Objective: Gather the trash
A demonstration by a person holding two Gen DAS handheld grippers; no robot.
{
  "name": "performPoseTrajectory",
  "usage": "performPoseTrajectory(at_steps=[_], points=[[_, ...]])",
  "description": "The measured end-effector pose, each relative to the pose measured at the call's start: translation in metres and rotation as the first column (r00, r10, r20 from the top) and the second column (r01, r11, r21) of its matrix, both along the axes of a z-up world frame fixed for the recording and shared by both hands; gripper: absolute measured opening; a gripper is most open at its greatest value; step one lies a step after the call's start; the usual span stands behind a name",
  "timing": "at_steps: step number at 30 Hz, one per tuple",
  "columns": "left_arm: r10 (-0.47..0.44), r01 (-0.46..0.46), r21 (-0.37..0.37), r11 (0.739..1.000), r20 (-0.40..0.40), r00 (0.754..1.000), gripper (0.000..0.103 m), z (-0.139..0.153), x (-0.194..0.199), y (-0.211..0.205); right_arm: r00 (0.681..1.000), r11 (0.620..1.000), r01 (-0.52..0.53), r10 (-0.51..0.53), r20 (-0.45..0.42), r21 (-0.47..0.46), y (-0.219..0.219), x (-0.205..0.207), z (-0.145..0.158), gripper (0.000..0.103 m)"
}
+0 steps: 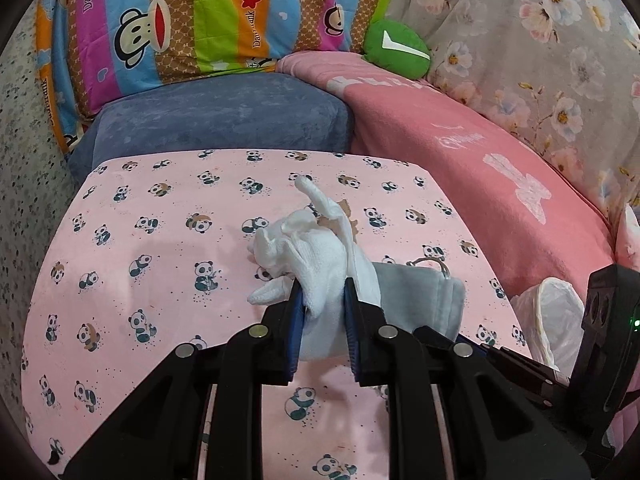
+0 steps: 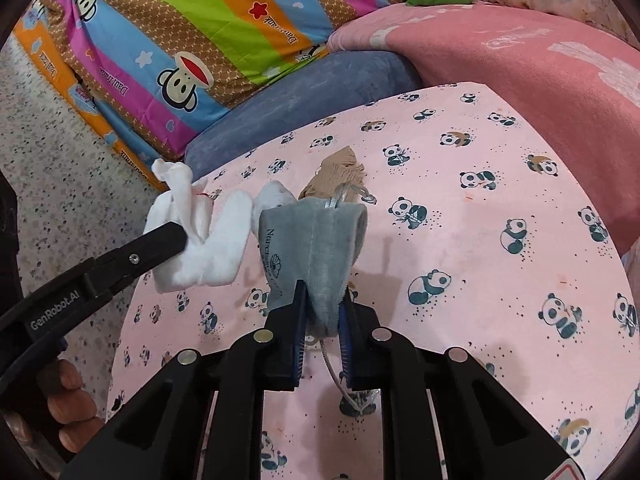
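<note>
My left gripper is shut on a bunch of white cloth and holds it above the pink panda-print table. The white cloth also shows in the right wrist view, clamped by the left gripper's fingers. My right gripper is shut on a grey velvet drawstring pouch, held upright with its mouth open. A beige scrap lies on the table behind the pouch. The pouch shows in the left wrist view just right of the cloth.
A white plastic bag hangs open at the table's right edge. A blue cushion, a striped monkey-print pillow, a pink blanket and a green cushion lie behind the table. Speckled floor is at left.
</note>
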State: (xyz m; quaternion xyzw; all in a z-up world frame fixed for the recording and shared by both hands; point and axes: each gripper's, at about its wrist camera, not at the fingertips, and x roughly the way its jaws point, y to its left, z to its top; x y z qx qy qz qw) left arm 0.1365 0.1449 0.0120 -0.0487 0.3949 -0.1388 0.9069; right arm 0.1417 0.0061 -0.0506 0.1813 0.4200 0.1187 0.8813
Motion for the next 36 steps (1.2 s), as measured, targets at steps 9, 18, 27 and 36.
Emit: performPoseTrajectory(at_steps=[9, 18, 27, 36], points=[[-0.057, 0.057, 0.014, 0.998, 0.014, 0.998, 0.019, 0.007, -0.02, -0.035, 0.996, 0.998, 0.064, -0.063, 0.056, -0.02, -0.034, -0.046, 0.026, 0.016], [-0.084, 0.084, 0.026, 0.996, 0.011, 0.996, 0.019, 0.006, -0.034, -0.051, 0.995, 0.995, 0.103, -0.103, 0.009, -0.016, -0.064, -0.065, 0.017, 0.017], [-0.057, 0.058, 0.033, 0.998, -0.029, 0.998, 0.019, -0.01, -0.038, -0.047, 0.988, 0.991, 0.134, -0.136, -0.073, -0.024, -0.076, -0.071, -0.014, 0.033], [-0.045, 0.046, 0.033, 0.998, -0.051, 0.998, 0.019, -0.02, -0.037, -0.042, 0.983, 0.986, 0.15, -0.157, -0.098, -0.068, -0.076, -0.061, -0.033, 0.041]])
